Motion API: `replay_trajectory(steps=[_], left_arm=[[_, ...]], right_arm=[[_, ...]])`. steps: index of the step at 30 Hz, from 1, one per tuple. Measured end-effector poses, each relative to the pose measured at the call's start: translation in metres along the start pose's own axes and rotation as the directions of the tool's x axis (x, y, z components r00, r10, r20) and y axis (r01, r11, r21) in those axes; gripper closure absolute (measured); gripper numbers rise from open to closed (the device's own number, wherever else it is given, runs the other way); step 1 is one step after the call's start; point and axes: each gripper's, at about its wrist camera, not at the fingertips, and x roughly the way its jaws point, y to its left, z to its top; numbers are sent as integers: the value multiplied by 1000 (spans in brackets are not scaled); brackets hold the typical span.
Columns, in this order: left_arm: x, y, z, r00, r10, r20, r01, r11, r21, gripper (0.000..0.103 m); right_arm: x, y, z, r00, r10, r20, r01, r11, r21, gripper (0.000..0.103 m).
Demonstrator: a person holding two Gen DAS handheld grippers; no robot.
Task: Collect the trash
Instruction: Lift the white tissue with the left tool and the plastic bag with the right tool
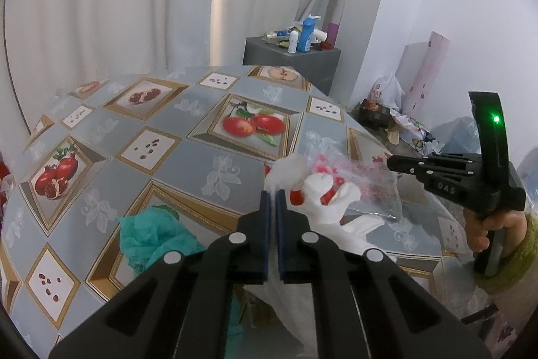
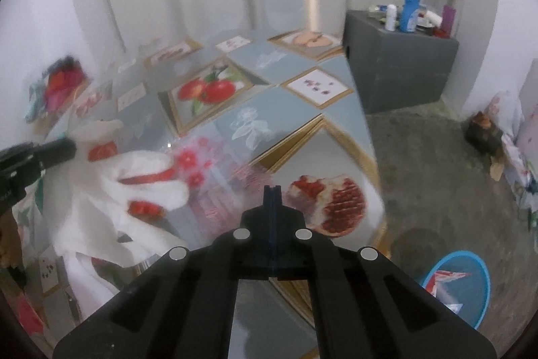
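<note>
Partly hidden under the left claw [image 1: 273, 195], whose fingers are pinching a white bag [image 1: 331, 190] with red print, the bag's lower part and a teal net [image 1: 153, 236] are cut off. Right of it, the right claw [image 2: 272, 190] is pressed together over a blurred clear wrapper [image 2: 215, 177] on the tabletop [image 2: 302, 110]; whether it grips is unclear. Lower right, a blue bin [image 2: 470, 261] on the floor holds scraps.

2 wrist fisheyes, angled down, close over shared table [image 1: 208, 164]
</note>
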Motion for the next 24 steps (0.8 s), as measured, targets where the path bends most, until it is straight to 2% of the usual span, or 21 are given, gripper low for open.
replay_trajectory(steps=[4,5,6,8,11,14,18,19,21,22,24], left_arm=[[0,-1,1,1000,4,2,-4,1000,3,100],[0,-1,1,1000,5,1,-5,1000,2,100],[0,-1,1,1000,4,1,-4,1000,1,100],[-1,-1,1,1000,4,1,-4,1000,-2,100],[-1,-1,1,1000,4,0,-4,1000,0,100],[0,0,1,1000,7,-4,-7,1000,1,100],[0,1,-1,1000,6,-5,-6,1000,-4,100],[0,2,-1,1000,6,-5,-6,1000,-5,100],[1,2,-1,1000,5,-5,-5,1000,-6,100],[1,2,-1,1000,4,-5,-4,1000,-6,100],[1,2,-1,1000,5,-6,-5,1000,-5,100]], right_arm=[[-3,-9,0,1000,17,-26,-16,998,53,102],[-2,-11,-1,999,18,-33,-15,997,75,95],[-1,-14,-1,999,25,-43,-21,995,94,80],[2,-19,-5,997,49,-67,-39,989,141,61],[9,-19,-8,994,54,-96,-39,988,152,53],[16,-10,-9,994,35,-102,-24,995,101,46],[24,7,-6,994,31,-107,-29,999,24,47],[25,12,-7,994,13,-106,-13,1000,-7,49],[26,20,-8,995,-17,-101,12,999,-53,62],[27,24,-9,995,-32,-99,25,997,-73,65],[27,25,-9,995,-30,-96,23,996,-81,73]])
